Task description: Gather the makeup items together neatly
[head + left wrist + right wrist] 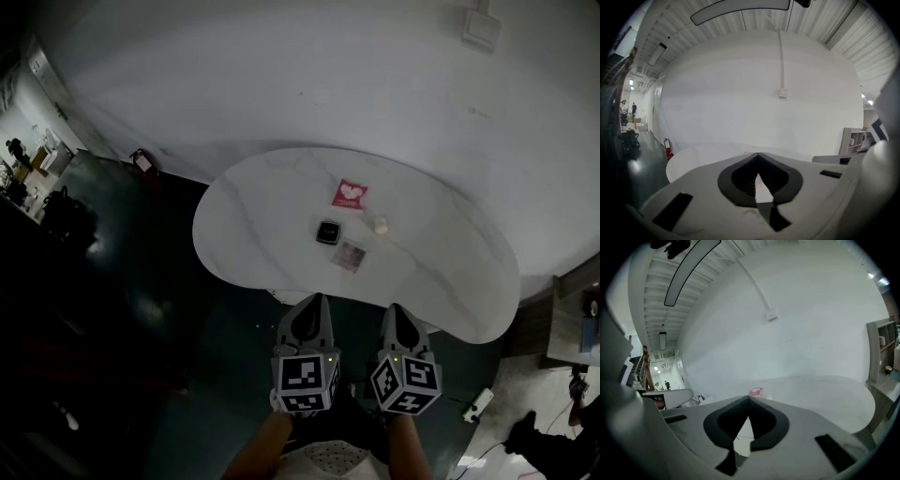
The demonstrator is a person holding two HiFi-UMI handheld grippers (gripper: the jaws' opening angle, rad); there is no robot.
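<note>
White stone-patterned table (450, 281) is sitting out from a curved pale wall (328, 75), and four small makeup items are lying loosely around its middle, none touching another. Farthest from the person, a pink packet (350, 194) with a pale heart shape printed on it is lying flat. Nearer and a little to the left, a dark compact (327, 232) with a shiny centre is resting on the tabletop. Just beside it, nearer and to the right, a flat square piece (350, 255) with a mottled pinkish-grey face is lying at a slant. To the right of the compact, a small cream lump (381, 226) is sitting by itself; I cannot tell what it is.

The person is standing at the near side of the table, holding both claws side by side over that edge, well short of the items. The left claw (316, 300) is pointing toward the table with its jaws pressed together and nothing between them. The right claw (397, 309) is doing the same, jaws closed and empty, and in its own view the pink packet and the cream lump are showing just past its tips.

Over at the far left, a red fire extinguisher (142, 161) is standing on the dark floor (141, 281) by the wall.
</note>
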